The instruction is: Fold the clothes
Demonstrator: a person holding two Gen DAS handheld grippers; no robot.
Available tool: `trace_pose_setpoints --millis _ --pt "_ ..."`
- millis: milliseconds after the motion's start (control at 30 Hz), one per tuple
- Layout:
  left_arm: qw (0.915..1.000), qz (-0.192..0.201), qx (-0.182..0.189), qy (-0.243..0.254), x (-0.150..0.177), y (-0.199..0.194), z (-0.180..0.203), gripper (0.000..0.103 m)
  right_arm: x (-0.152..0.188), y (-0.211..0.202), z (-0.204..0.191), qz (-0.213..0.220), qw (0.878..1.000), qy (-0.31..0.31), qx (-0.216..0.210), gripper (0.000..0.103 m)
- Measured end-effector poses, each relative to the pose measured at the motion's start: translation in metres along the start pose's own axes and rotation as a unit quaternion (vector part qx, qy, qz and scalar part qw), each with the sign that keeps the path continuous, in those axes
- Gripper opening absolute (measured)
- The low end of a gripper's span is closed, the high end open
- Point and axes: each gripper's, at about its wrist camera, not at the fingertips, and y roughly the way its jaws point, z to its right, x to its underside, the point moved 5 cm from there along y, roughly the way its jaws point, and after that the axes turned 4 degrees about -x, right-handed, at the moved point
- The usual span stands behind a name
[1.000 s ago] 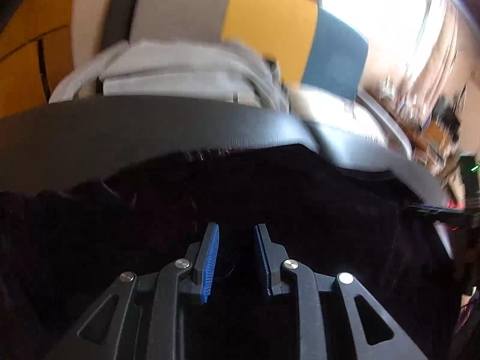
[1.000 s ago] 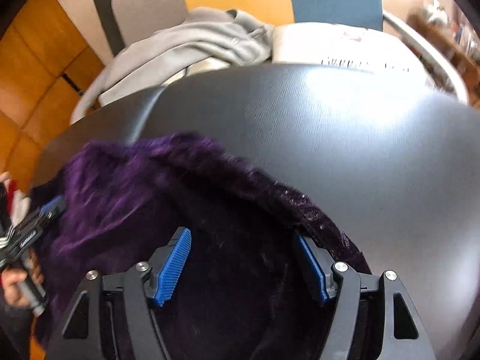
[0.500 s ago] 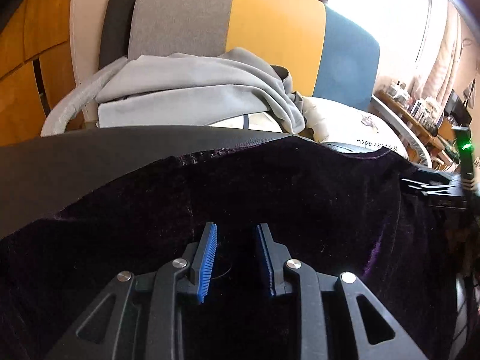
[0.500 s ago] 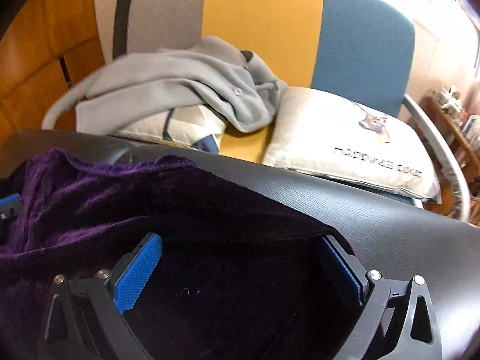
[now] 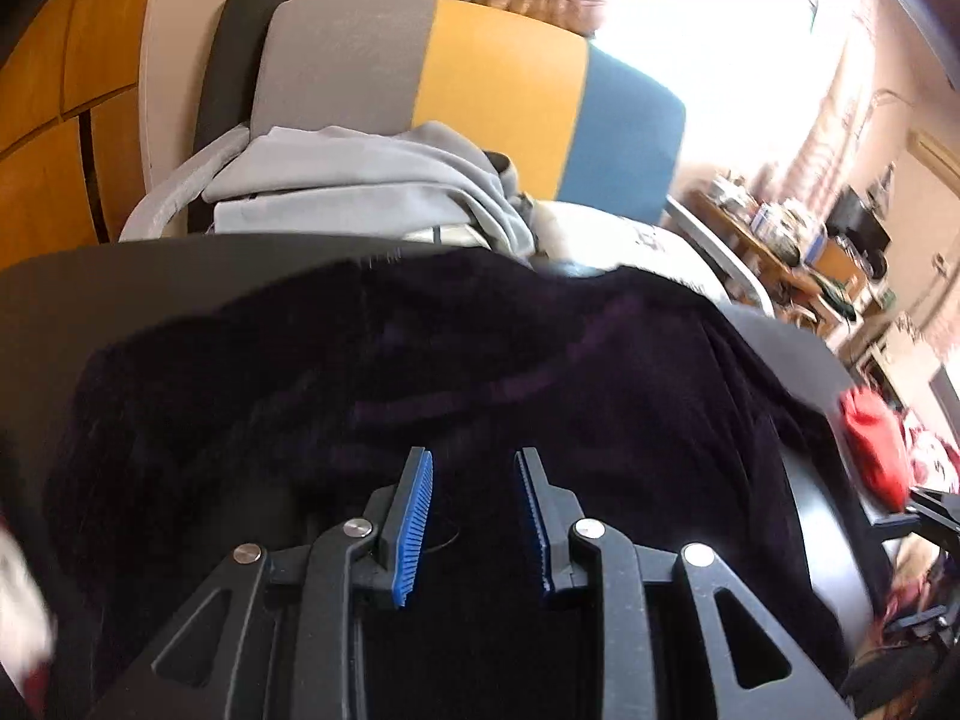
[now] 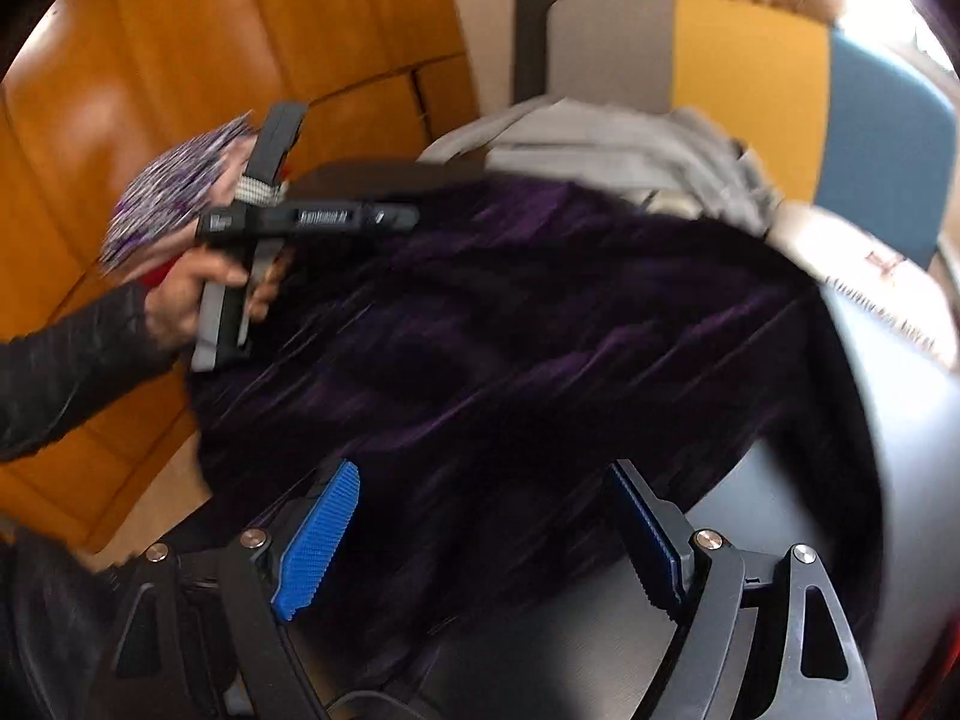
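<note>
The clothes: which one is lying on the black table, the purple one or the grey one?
The dark purple velvet garment is spread over the black table. The grey garment lies behind it on the striped chair.

The purple garment (image 6: 540, 324) is plush velvet with a soft sheen, spread on a smooth, slightly glossy black table (image 6: 912, 432). Upper left, the wood panelling (image 6: 180, 60) is varnished and shiny. Ribbed blue rubbery pads (image 5: 414, 522) line matt black plastic fingers with bright metal rivets.

We see the purple garment (image 6: 540, 324) motion-smeared; it hides most of the black table (image 6: 936, 420) beneath it.
</note>
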Motion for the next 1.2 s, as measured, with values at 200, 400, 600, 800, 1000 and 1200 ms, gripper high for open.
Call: trace_pose_setpoints --millis 200,400,600,800,1000,1200 --pt "0.9986 -0.034 -0.020 0.036 0.074 -0.029 0.007 0.029 0.047 0.048 -0.013 -0.065 0.995 0.012 0.075 0.081" --pt "0.9983 -0.045 -0.037 0.008 0.120 -0.041 -0.011 0.029 0.061 0.018 -0.025 -0.046 0.993 0.025 0.106 0.011" --pt "0.9982 -0.030 -0.012 -0.050 0.124 -0.050 -0.031 0.029 0.095 -0.071 -0.024 -0.012 0.984 0.080 0.160 0.010" --pt "0.9920 -0.014 0.000 -0.125 0.133 -0.078 -0.057 0.031 0.219 -0.087 -0.003 -0.087 0.951 0.262 0.140 0.011" --pt "0.9882 -0.021 0.007 -0.152 0.170 -0.110 -0.083 0.033 0.220 -0.097 0.018 -0.016 0.936 0.318 0.148 0.048" --pt "0.9904 -0.012 0.048 -0.129 0.191 -0.126 -0.069 0.037 0.150 -0.064 0.026 0.032 0.958 0.254 0.128 0.070"
